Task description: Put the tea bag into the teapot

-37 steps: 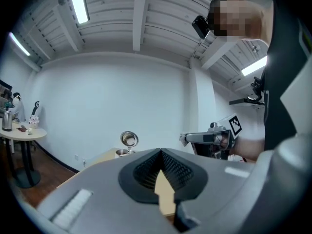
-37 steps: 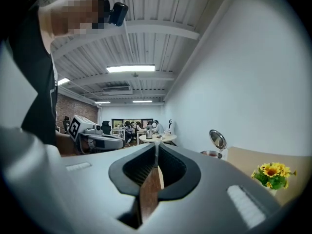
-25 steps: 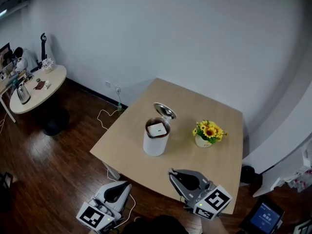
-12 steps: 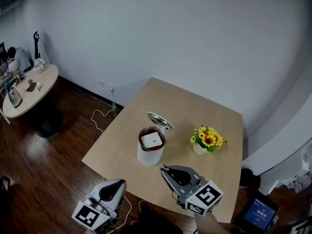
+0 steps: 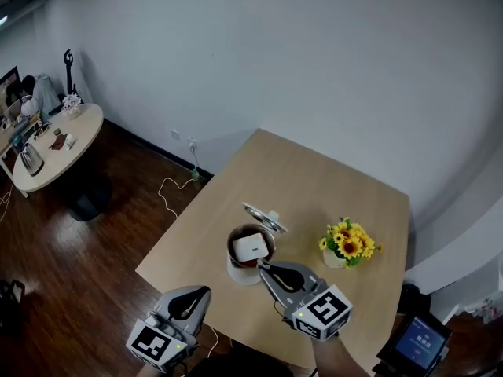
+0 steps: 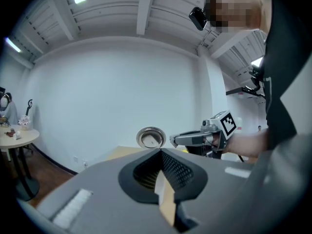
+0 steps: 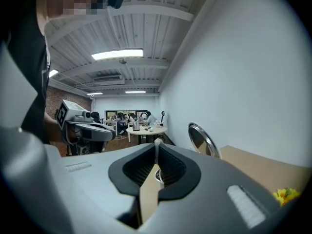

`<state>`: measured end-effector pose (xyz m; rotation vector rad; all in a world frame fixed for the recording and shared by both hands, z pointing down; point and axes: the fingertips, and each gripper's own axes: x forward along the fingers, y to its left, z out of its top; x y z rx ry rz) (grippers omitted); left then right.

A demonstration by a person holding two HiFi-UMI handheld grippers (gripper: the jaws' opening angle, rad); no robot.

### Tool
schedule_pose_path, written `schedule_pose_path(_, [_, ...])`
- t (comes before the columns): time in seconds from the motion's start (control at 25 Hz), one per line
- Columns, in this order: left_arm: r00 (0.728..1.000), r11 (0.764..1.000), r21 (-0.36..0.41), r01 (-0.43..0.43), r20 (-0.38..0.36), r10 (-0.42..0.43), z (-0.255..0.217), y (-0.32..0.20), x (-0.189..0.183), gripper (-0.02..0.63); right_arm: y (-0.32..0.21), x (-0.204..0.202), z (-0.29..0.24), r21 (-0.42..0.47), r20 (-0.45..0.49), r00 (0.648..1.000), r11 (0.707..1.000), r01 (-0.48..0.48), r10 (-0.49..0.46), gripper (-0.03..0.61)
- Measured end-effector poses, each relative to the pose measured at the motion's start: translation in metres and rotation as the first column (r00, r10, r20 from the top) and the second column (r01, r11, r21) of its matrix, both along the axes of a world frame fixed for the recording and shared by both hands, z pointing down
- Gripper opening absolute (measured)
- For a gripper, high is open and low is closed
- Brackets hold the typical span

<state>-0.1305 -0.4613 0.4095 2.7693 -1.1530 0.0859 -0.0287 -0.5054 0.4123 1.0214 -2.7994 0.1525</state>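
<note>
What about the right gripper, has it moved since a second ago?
Yes. In the head view the right gripper has closed in on the teapot. Its tip was well clear of the pot and now sits at the rim.

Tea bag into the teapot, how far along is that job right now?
Done: a white tea bag sits inside the teapot, whose lid stands open. In hand: nothing. The left gripper and the right gripper both have their fingers together with nothing between them, and the right one is close by the teapot's rim. Left: nothing obvious for the task itself, perhaps shutting the lid.
</note>
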Motion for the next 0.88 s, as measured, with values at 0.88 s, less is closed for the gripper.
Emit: schedule_pose_path(0.88, [0.997,0.995,-0.092,0.024,-0.070,-0.030,0.039,-0.073,0.012,0.005,-0.073,-0.004,0.063,-0.146,-0.178,0.984,0.989,-0.013,-0.013,0.023])
